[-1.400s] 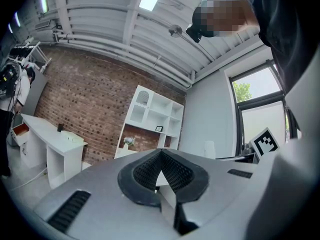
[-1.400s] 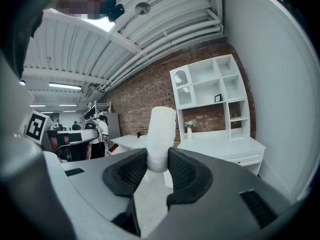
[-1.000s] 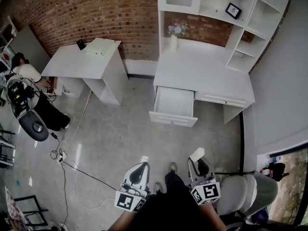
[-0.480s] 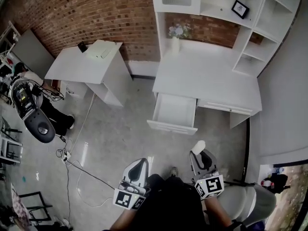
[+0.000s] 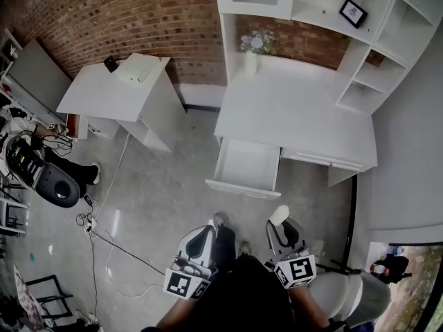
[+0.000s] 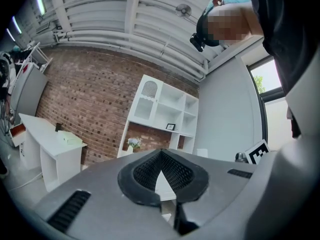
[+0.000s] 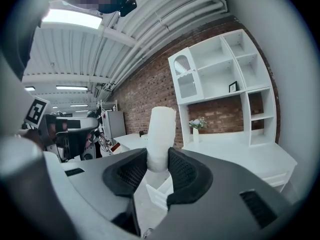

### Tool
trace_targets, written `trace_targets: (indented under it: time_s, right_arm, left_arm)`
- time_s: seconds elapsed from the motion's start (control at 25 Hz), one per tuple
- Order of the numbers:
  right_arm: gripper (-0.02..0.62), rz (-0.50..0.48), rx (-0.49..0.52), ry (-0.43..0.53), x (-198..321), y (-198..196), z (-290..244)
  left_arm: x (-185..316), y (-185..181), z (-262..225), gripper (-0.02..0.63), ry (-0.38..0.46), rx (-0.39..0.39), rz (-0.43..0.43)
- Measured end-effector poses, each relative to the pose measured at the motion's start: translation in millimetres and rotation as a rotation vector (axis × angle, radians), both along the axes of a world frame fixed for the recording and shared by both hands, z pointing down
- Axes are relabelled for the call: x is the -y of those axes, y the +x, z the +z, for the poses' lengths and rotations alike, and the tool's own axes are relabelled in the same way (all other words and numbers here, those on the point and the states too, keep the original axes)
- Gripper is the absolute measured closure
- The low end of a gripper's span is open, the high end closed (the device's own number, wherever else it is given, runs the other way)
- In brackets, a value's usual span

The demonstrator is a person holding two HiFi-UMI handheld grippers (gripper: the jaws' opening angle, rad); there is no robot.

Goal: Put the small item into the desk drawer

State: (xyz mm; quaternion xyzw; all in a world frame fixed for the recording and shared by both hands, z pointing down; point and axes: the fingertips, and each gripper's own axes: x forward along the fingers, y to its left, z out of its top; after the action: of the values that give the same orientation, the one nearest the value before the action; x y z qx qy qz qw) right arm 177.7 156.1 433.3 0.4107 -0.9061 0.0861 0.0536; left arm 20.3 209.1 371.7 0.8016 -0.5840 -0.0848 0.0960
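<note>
The small item (image 5: 279,215) is a white, stubby cylinder. My right gripper (image 5: 280,225) is shut on it, and it sticks up beyond the pads (image 7: 161,134). The white desk (image 5: 294,116) stands ahead against the brick wall. Its left drawer (image 5: 243,166) is pulled out and looks empty. Both grippers hang over the floor just short of the drawer front, which also shows past the right gripper (image 7: 159,165) as the drawer (image 7: 159,194). My left gripper (image 5: 200,235) is shut with nothing between its pads (image 6: 161,158).
A second white desk (image 5: 114,88) stands at the left by the wall. A seated person and equipment (image 5: 38,168) are at the far left, with cables (image 5: 97,237) on the floor. A grey chair (image 5: 346,289) is at my right. A flower vase (image 5: 251,50) stands on the desk under the shelves.
The view has moved toward the desk, so the open drawer lies closer to both grippers. The right gripper still holds the white item and the left stays shut.
</note>
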Motion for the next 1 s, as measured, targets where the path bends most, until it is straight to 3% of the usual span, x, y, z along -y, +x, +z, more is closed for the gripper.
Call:
trace_targets:
  time_s: [0.2,0.6,1.0]
  right_arm:
    - [0.453,0.016,-0.029,-0.004,40,-15,1]
    - [0.453,0.070,-0.074,0.006,131,-83,-7]
    - [0.453,0.041,-0.158,0.005,201,-128,1]
  left_arm:
    - [50,-14,-2,0.584,0.015,-0.020,0.026]
    - [147,-77,-1,0.584,0.055,-0.015,0.125]
    - [197,-115,7,0.584,0.046,-0.010,0.161]
